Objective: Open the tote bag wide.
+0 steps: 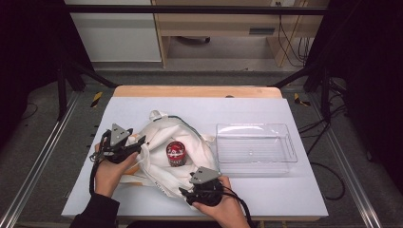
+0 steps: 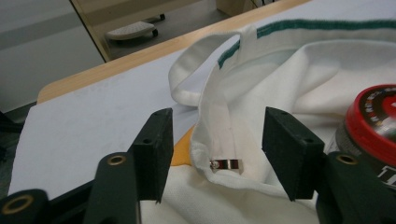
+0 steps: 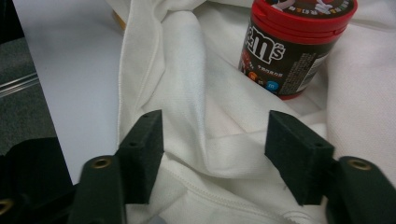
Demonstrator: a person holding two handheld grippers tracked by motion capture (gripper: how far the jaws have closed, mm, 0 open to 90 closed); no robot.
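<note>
Left hand-held gripper (image 1: 141, 141): mine, jaws apart, bag rim between, unpinched.
Right hand-held gripper (image 1: 186, 194): jaws apart over bag fabric.
White bag (image 1: 157, 137): mid-worktop (image 1: 142, 102), crumpled.
Candy jar (image 1: 175, 154): upright on bag.
Clear tray (image 1: 256, 149): 3 o'clock of bag.

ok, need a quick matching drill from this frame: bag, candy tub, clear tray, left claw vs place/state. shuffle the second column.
Things:
1. white cloth bag
2. candy tub
3. clear plastic tray
4. left claw

Place or state:
A. stands upright on the cloth, red lid on
B. open, with a cloth edge between its pads
C. lies crumpled mid-table, green trim on its rim
D. on the table to the right of the cloth, nothing in it

Pairs: 1-C, 2-A, 3-D, 4-B
</note>
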